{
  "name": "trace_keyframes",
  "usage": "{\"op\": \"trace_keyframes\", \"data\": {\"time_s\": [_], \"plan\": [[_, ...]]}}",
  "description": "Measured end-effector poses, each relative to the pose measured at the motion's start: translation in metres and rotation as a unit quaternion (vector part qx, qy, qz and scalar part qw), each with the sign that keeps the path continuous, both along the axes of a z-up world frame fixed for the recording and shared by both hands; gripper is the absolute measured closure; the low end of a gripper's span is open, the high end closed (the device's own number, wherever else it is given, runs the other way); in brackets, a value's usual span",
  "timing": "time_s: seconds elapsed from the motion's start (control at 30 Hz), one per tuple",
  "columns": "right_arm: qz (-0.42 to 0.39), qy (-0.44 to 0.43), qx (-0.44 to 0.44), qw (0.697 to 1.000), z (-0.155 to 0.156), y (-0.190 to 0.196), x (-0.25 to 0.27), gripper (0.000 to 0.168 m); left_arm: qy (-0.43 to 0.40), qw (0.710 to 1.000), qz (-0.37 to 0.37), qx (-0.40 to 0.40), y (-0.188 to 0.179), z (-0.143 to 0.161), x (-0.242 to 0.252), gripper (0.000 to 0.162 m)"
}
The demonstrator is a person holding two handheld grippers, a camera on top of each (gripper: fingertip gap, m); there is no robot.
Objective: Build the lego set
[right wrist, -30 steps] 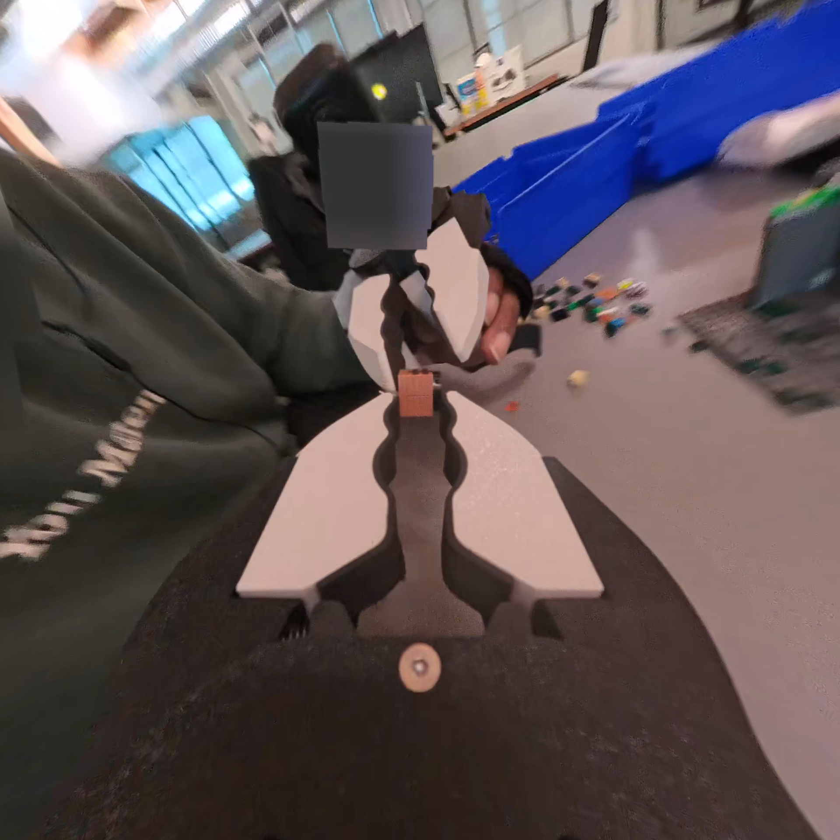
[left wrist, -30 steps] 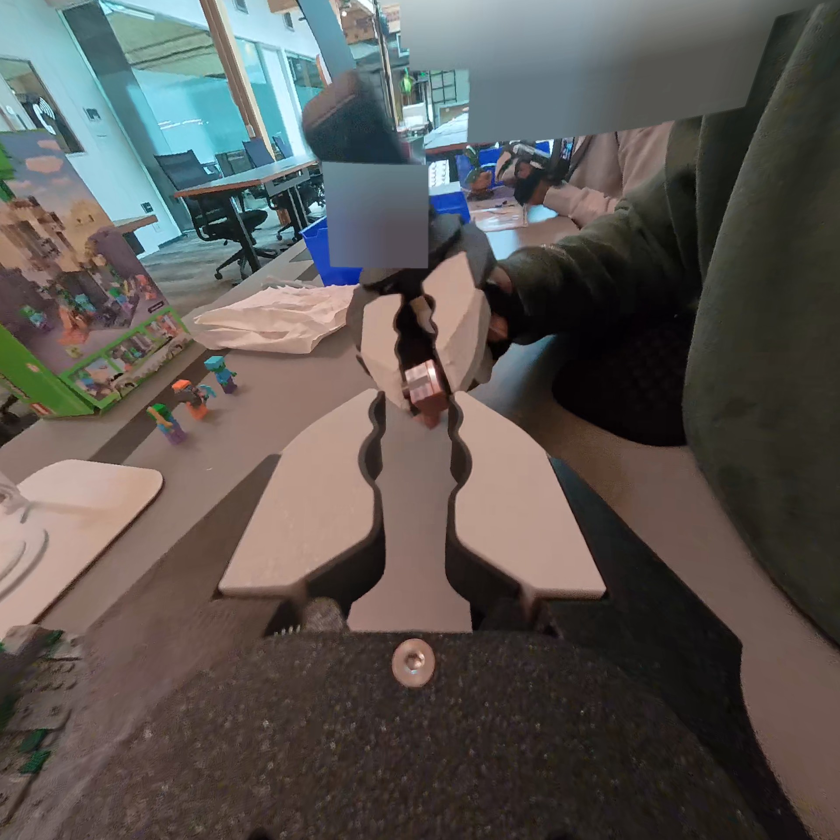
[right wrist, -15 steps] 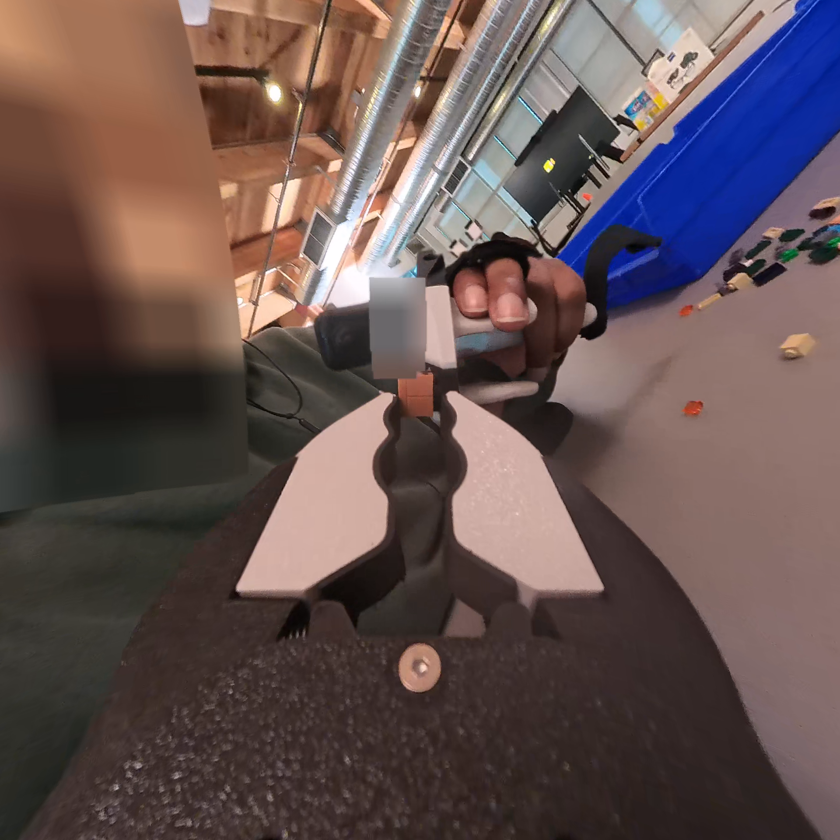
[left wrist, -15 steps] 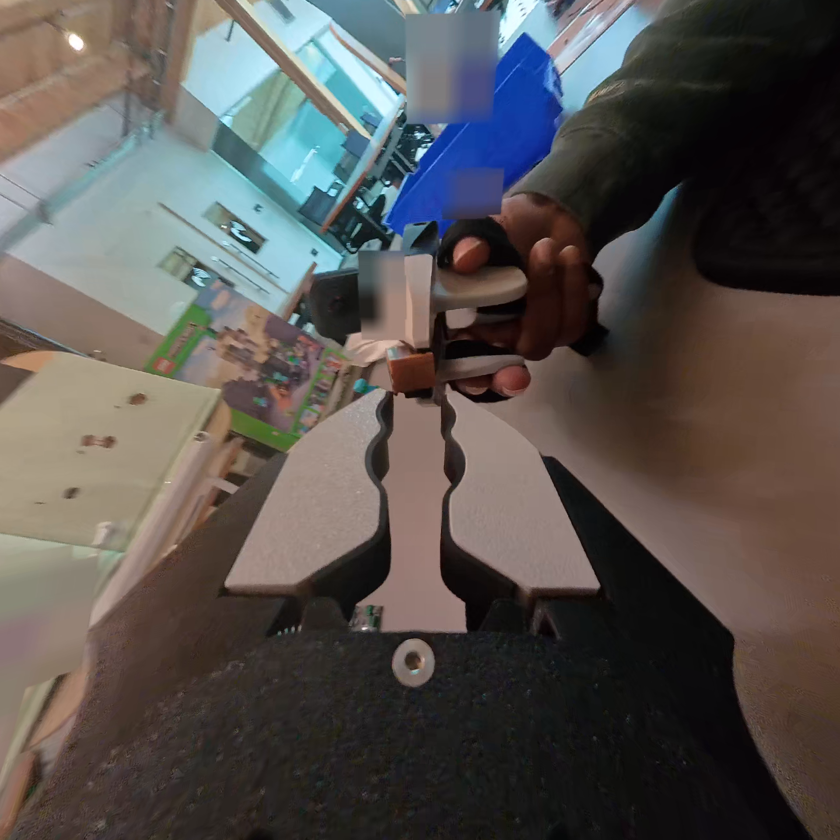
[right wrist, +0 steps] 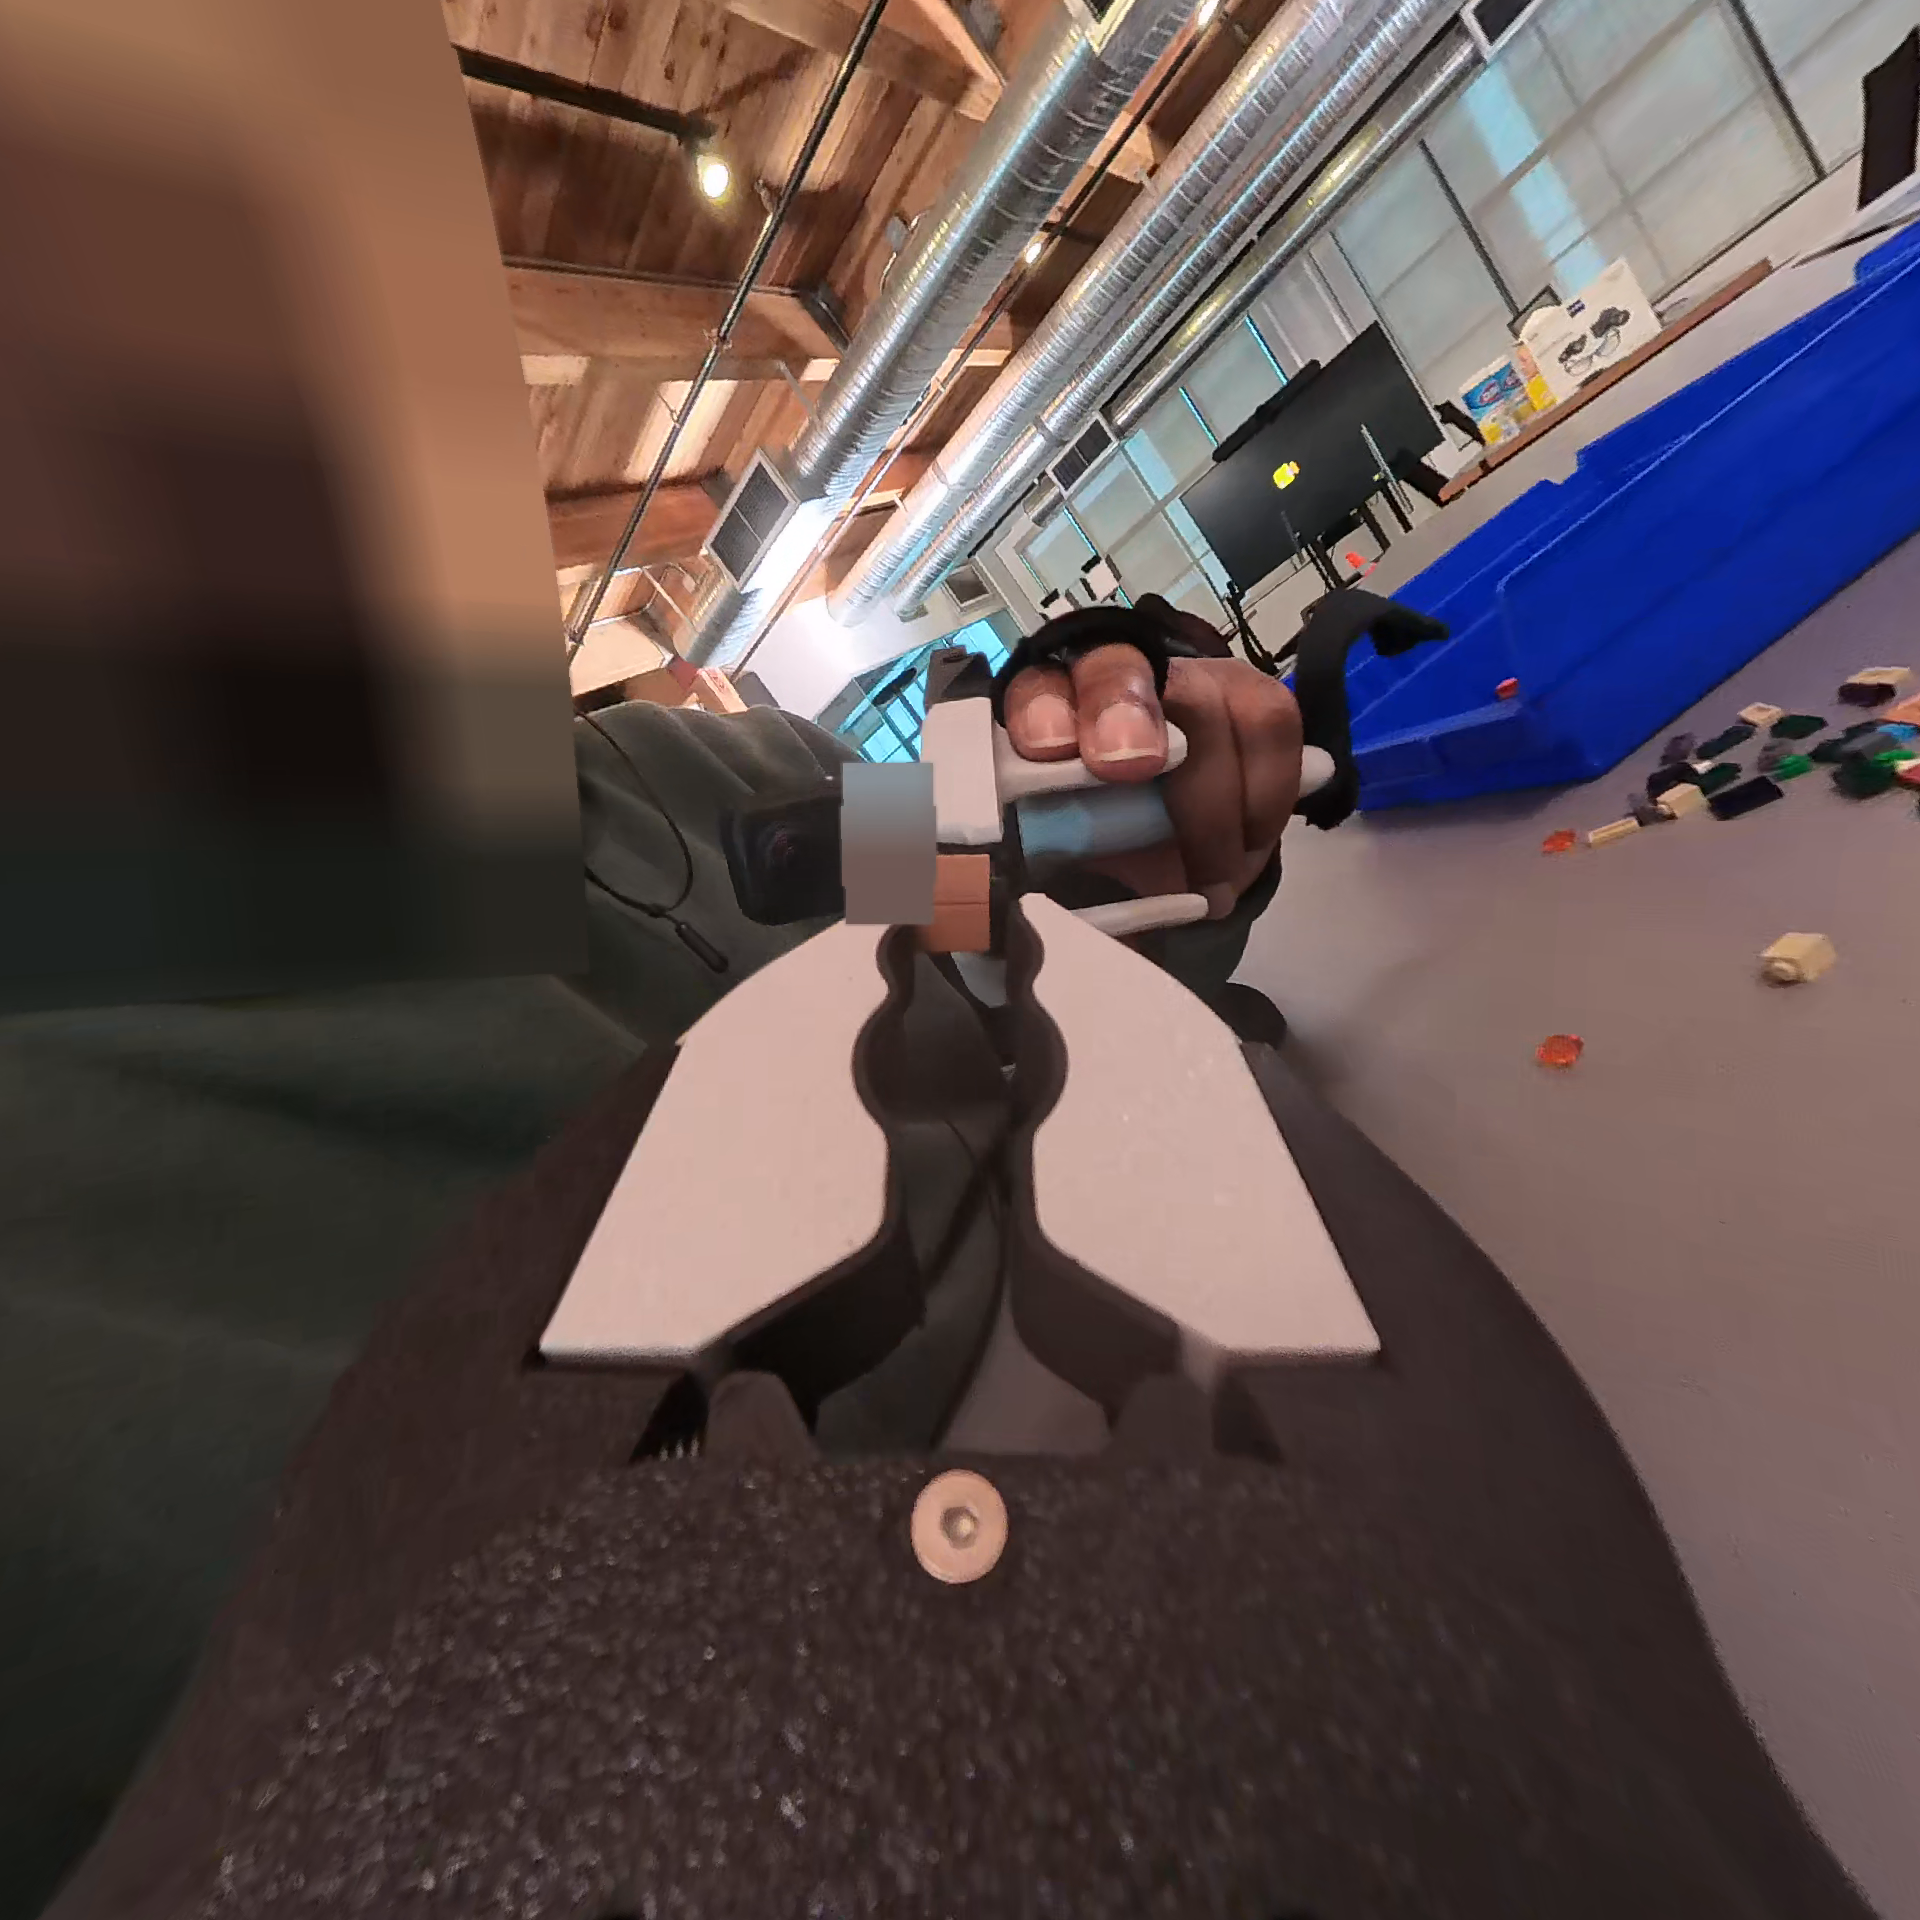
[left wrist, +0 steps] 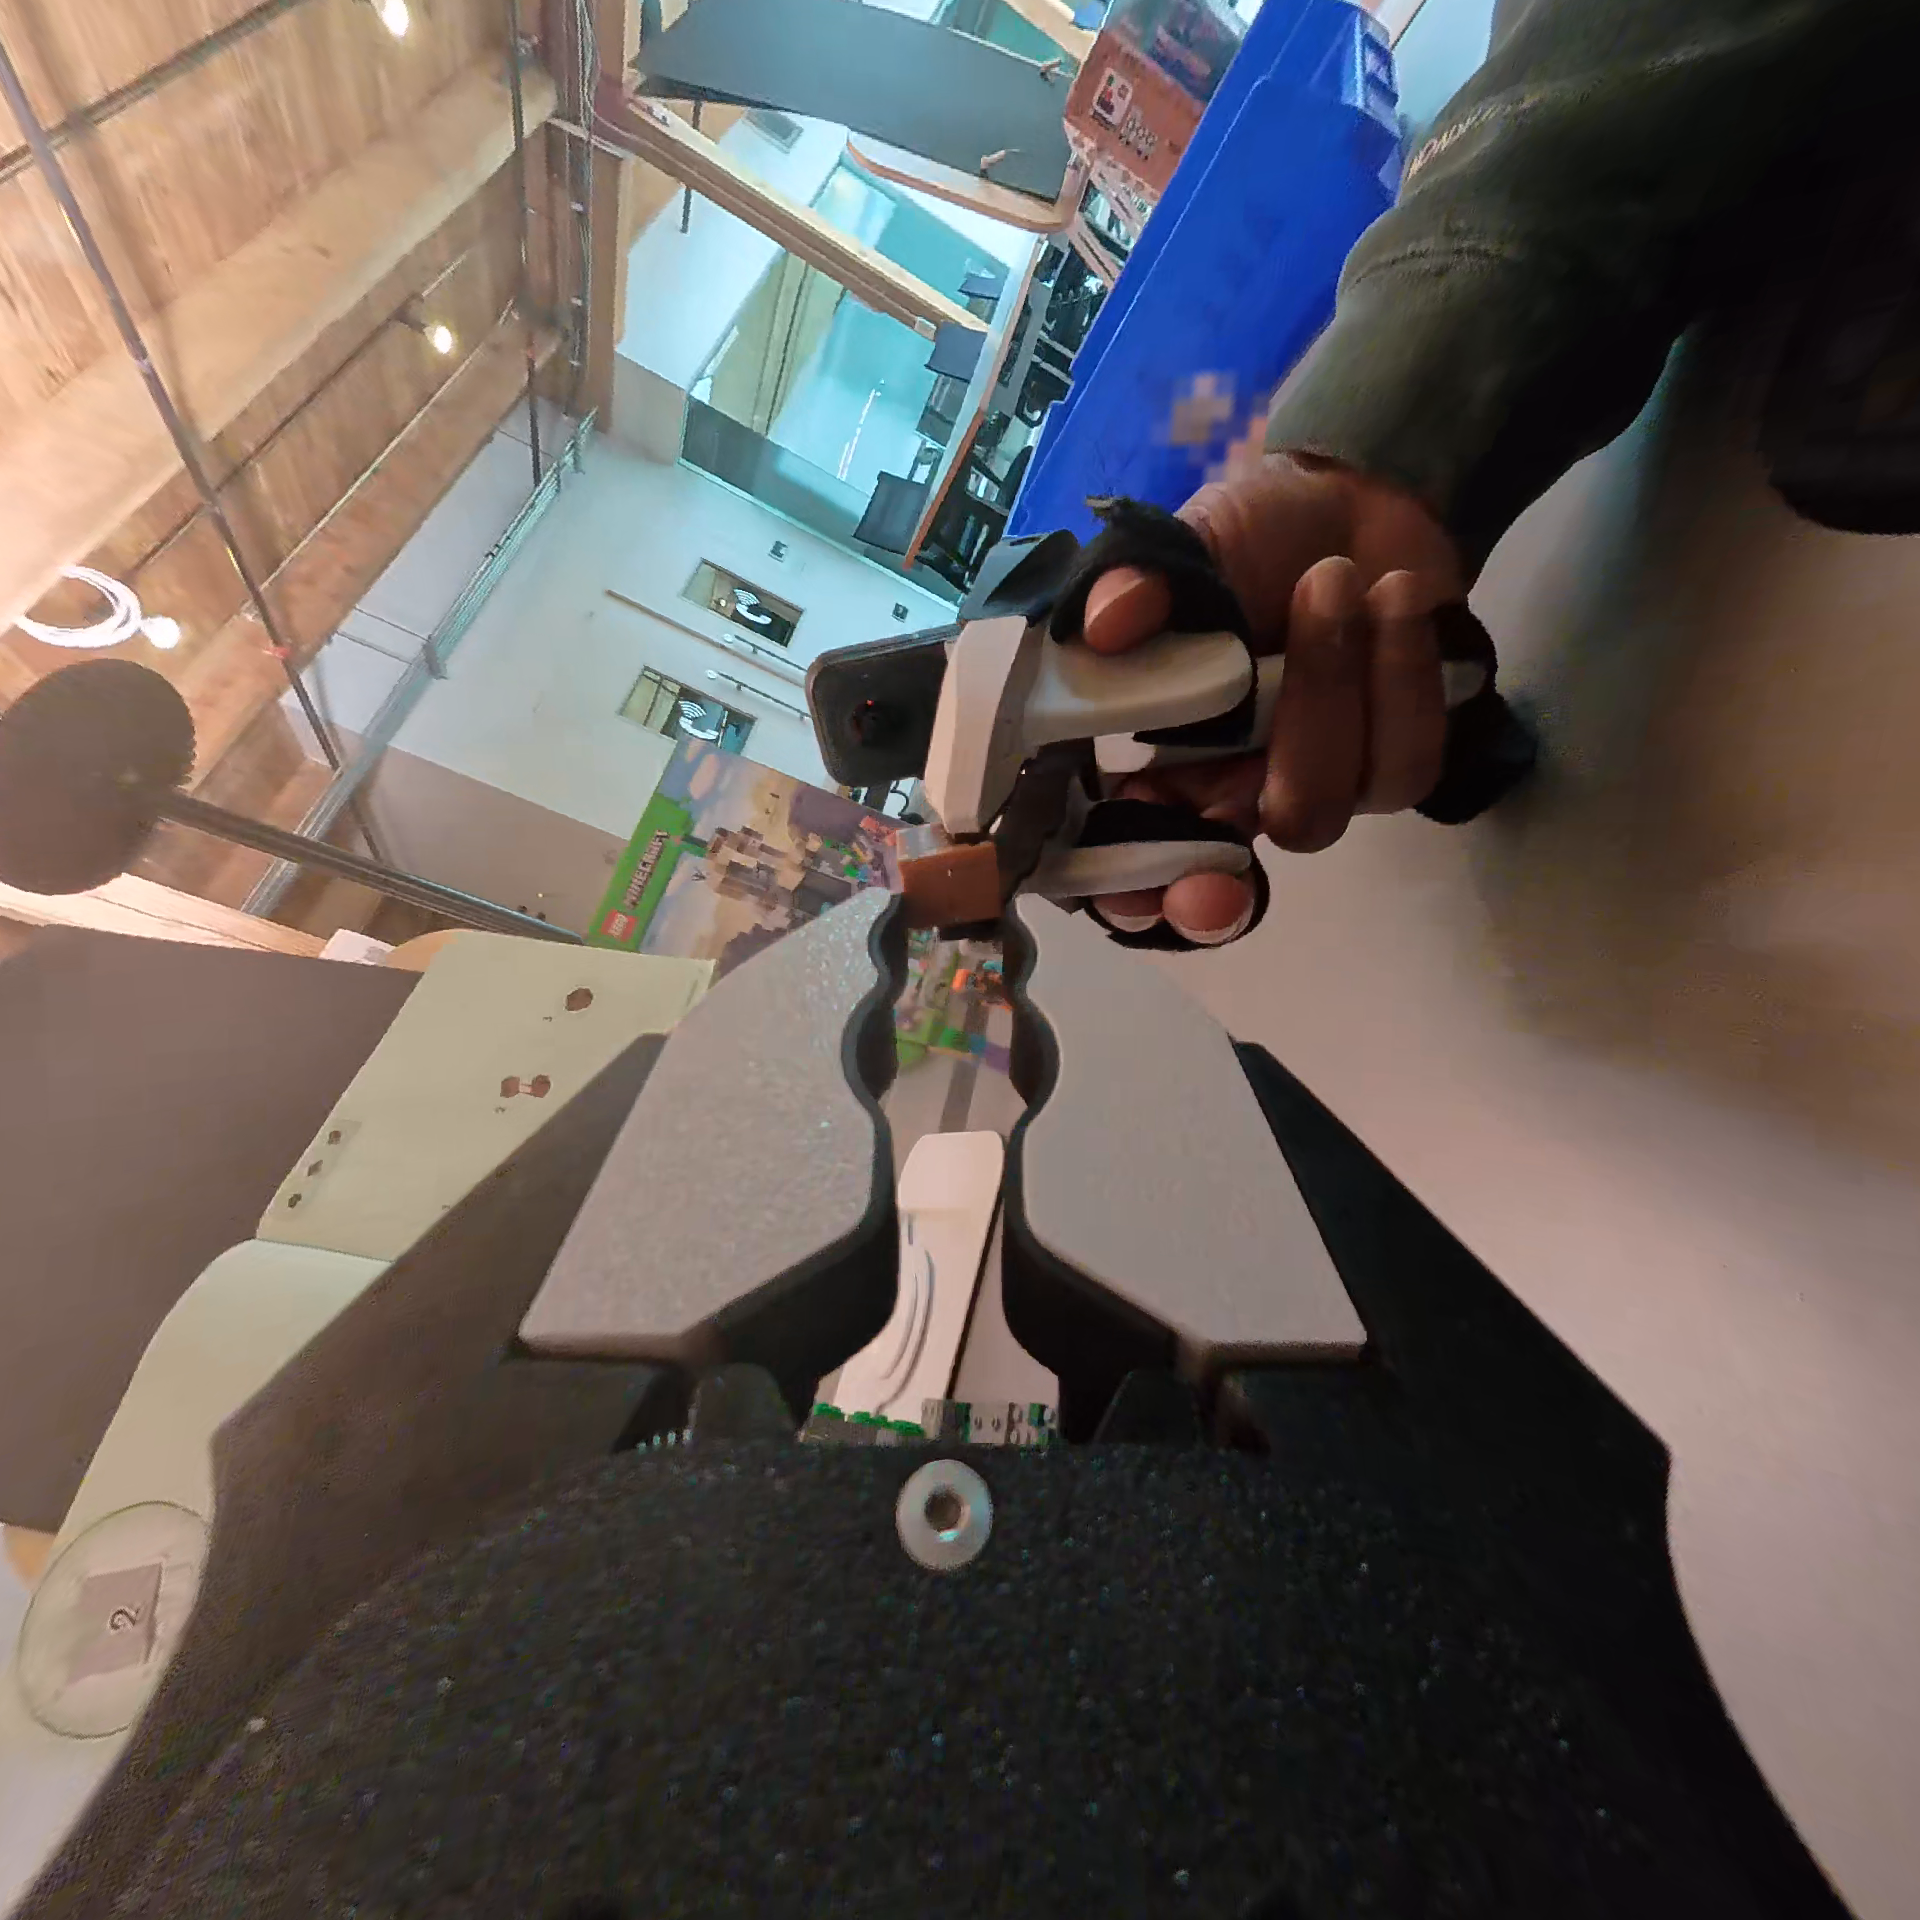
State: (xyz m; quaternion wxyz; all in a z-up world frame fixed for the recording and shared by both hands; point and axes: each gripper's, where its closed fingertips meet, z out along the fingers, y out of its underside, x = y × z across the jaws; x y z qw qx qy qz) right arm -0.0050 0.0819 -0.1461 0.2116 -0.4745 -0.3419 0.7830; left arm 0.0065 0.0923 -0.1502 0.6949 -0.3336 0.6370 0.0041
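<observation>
While both grippers meet tip to tip above the table (right wrist: 1558,1299), a small brown brick (left wrist: 951,881) sits right where their fingers come together. Seen from the left wrist view, the left gripper (left wrist: 951,920) has its jaws drawn in to a narrow gap, and the brick sits at that gap's mouth, touching the tips; whether these jaws truly clamp it or only touch it cannot be told. Beyond the brick, the right gripper (left wrist: 997,831) lies turned on its side, its two white fingers closed on the brick's far end, with a bare hand (left wrist: 1320,686) wrapped round its handle and a dark green sleeve (left wrist: 1558,260) behind.

From the right wrist view the brick (right wrist: 961,902) shows between the right gripper's (right wrist: 961,935) tips, held there with the jaws narrowly parted. Past the brick is the left gripper (right wrist: 997,862), also on its side, gripped by the other hand (right wrist: 1164,769).

Right of the brick in this view, loose pieces (right wrist: 1766,769) lie scattered on the table, with a tan brick (right wrist: 1797,958) and an orange stud (right wrist: 1558,1049) nearer, well apart from it. Blue bins (right wrist: 1662,582) stand behind the scatter. In the left wrist view, a set box (left wrist: 727,862) stands just left of the brick, farther back.
</observation>
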Motion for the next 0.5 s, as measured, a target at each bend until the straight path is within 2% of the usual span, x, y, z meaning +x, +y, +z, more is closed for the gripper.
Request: {"op": "trace_keyframes", "data": {"time_s": [0.1, 0.23, 0.3, 0.37, 0.5], "plan": [[-0.005, 0.0, -0.004, 1.0, -0.001, 0.003, -0.001, 0.152, -0.009, 1.0, -0.004, -0.028, 0.002, -0.001, -0.001, 0.146], [-0.057, 0.0, 0.01, 0.998, 0.001, 0.021, 0.005, 0.139, -0.067, 0.979, -0.042, -0.189, 0.011, -0.005, -0.004, 0.146], [-0.101, -0.024, 0.059, 0.993, -0.003, 0.032, 0.008, 0.137, -0.104, 0.947, -0.067, -0.298, 0.016, -0.007, -0.006, 0.146], [-0.144, -0.056, 0.137, 0.978, -0.009, 0.039, 0.013, 0.137, -0.119, 0.897, -0.09, -0.415, 0.018, -0.012, -0.006, 0.146], [-0.174, -0.122, 0.283, 0.935, -0.021, 0.041, 0.016, 0.138, -0.124, 0.811, -0.11, -0.562, 0.02, -0.024, -0.004, 0.146]]}}
